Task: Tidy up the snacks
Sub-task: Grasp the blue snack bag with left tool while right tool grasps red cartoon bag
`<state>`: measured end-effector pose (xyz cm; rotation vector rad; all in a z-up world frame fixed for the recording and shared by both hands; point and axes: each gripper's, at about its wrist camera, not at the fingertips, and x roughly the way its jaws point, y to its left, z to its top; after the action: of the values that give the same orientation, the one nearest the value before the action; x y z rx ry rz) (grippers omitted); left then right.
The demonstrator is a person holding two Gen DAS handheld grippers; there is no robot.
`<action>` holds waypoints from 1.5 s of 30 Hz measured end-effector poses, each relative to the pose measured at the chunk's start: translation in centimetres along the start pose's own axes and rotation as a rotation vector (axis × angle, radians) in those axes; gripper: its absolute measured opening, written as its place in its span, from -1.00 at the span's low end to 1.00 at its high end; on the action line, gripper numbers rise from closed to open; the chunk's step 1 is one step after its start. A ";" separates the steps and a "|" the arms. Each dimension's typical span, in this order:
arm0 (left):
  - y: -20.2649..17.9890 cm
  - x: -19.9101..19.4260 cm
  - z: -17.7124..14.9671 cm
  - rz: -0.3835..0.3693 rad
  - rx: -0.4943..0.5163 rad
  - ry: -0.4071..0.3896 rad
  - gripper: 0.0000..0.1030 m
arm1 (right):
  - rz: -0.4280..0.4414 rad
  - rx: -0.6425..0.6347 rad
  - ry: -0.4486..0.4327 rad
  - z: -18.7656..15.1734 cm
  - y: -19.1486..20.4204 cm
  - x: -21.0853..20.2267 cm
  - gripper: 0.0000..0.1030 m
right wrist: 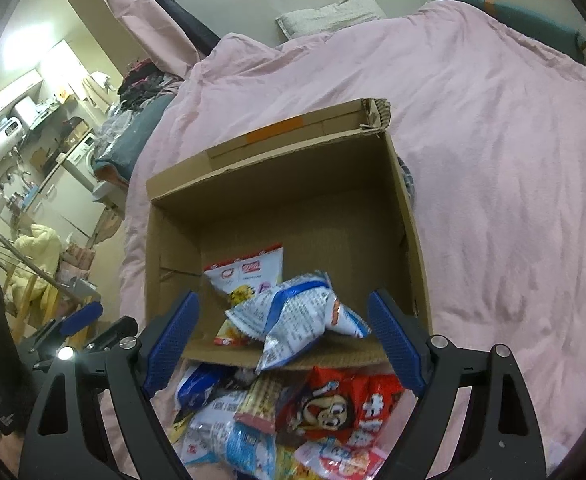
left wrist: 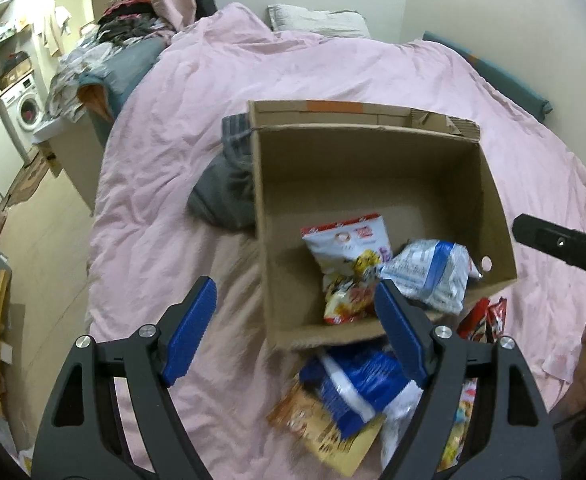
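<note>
An open cardboard box (left wrist: 373, 168) (right wrist: 277, 184) stands on the pink bed. Inside it lies a white, red and yellow snack bag (left wrist: 349, 256) (right wrist: 249, 276). A blue-and-white bag (left wrist: 429, 276) (right wrist: 293, 312) leans over the box's near wall. My right gripper (right wrist: 283, 308) is open, with this bag lying free between its blue pads (right wrist: 393, 340), which do not touch it. My left gripper (left wrist: 295, 300) is open over the box's near left corner, holding nothing. Loose snacks are piled in front of the box: a blue bag (left wrist: 353, 388), a red bag (right wrist: 333, 404) and several others.
A grey garment (left wrist: 229, 192) lies against the box's left side. A pillow (left wrist: 317, 20) sits at the bed's head, clothes (left wrist: 133, 20) are heaped at the far left. The bed edge drops to the floor on the left, where a washing machine (left wrist: 27, 106) and a drying rack (right wrist: 13, 248) stand.
</note>
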<state>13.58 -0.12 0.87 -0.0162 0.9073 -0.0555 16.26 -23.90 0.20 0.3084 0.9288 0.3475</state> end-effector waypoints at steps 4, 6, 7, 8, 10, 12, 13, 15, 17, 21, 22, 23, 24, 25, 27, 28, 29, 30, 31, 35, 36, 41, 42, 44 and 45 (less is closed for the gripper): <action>0.9 -1.1 -1.0 -0.006 -0.035 0.006 0.53 | 0.026 0.002 0.005 -0.7 0.2 -0.8 0.72; 1.5 -1.6 -1.6 -0.010 -0.056 0.015 0.53 | 0.038 0.007 0.008 -1.1 0.2 -1.1 0.72; 1.6 -1.7 -1.9 -0.011 -0.063 0.019 0.53 | 0.042 0.009 0.012 -1.3 0.3 -1.3 0.72; 1.9 -1.8 -2.3 -0.011 -0.074 0.030 0.53 | 0.044 0.010 0.016 -1.5 0.3 -1.4 0.72; 2.3 -1.7 -2.7 -0.017 -0.093 0.055 0.53 | 0.050 0.019 0.022 -2.1 0.2 -1.7 0.72; 2.8 -1.2 -3.4 -0.051 -0.133 0.096 0.53 | 0.058 0.041 0.022 -2.7 -0.1 -2.3 0.72; 3.2 -0.7 -3.7 -0.075 -0.169 0.122 0.53 | 0.063 0.053 0.023 -3.0 -0.3 -2.4 0.72; 3.5 0.0 -4.2 -0.109 -0.216 0.155 0.53 | 0.066 0.080 0.026 -3.4 -0.8 -2.8 0.72; 3.2 1.2 -4.5 -0.135 -0.253 0.195 0.53 | 0.071 0.119 0.028 -3.9 -1.6 -3.1 0.72; 2.2 3.5 -4.9 -0.174 -0.321 0.272 0.53 | 0.069 0.187 0.033 -4.4 -3.3 -3.4 0.72; 1.9 4.5 -5.1 -0.185 -0.349 0.302 0.53 | 0.068 0.201 0.036 -4.5 -3.7 -3.4 0.72; 1.6 5.2 -5.2 -0.193 -0.368 0.320 0.53 | 0.067 0.217 0.041 -4.5 -4.2 -3.4 0.72; 1.4 5.9 -5.4 -0.199 -0.384 0.340 0.53 | 0.065 0.228 0.043 -4.6 -4.6 -3.5 0.72; 1.0 6.8 -5.6 -0.204 -0.402 0.366 0.53 | 0.062 0.237 0.044 -4.6 -5.0 -3.5 0.72; 0.6 7.9 -5.7 -0.215 -0.420 0.389 0.53 | 0.054 0.257 0.050 -4.7 -5.8 -3.5 0.72; 0.3 8.4 -5.7 -0.224 -0.429 0.395 0.52 | 0.051 0.261 0.053 -4.8 -6.0 -3.5 0.72; 0.2 8.8 -5.7 -0.226 -0.435 0.400 0.49 | 0.047 0.263 0.056 -4.9 -6.3 -3.5 0.72; 0.1 9.0 -5.7 -0.231 -0.439 0.405 0.47 | 0.042 0.264 0.059 -4.9 -6.4 -3.5 0.72; 0.1 9.3 -5.9 -0.239 -0.443 0.414 0.35 | 0.038 0.266 0.063 -4.9 -6.6 -3.4 0.72; -0.5 10.0 -6.4 -0.299 -0.467 0.461 -0.12 | 0.040 0.277 0.072 -4.9 -6.9 -3.2 0.72; -0.6 10.0 -6.5 -0.301 -0.464 0.463 -0.15 | 0.039 0.276 0.076 -4.8 -6.8 -3.1 0.72; -0.8 9.7 -7.1 -0.358 -0.469 0.493 -0.52 | 0.031 0.250 0.099 -4.8 -6.0 -2.2 0.72; -0.8 9.2 -7.0 -0.358 -0.458 0.478 -0.53 | 0.027 0.243 0.102 -4.8 -5.9 -2.1 0.72; -0.9 8.1 -6.8 -0.362 -0.432 0.458 -0.56 | 0.016 0.232 0.106 -4.9 -5.7 -1.9 0.72; -0.9 7.7 -6.7 -0.366 -0.428 0.453 -0.57 | 0.016 0.232 0.108 -4.9 -5.7 -1.8 0.72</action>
<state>13.04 -1.34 -9.25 -0.5885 1.3463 -0.2104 12.16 -29.30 -3.55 0.5136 1.0762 0.2727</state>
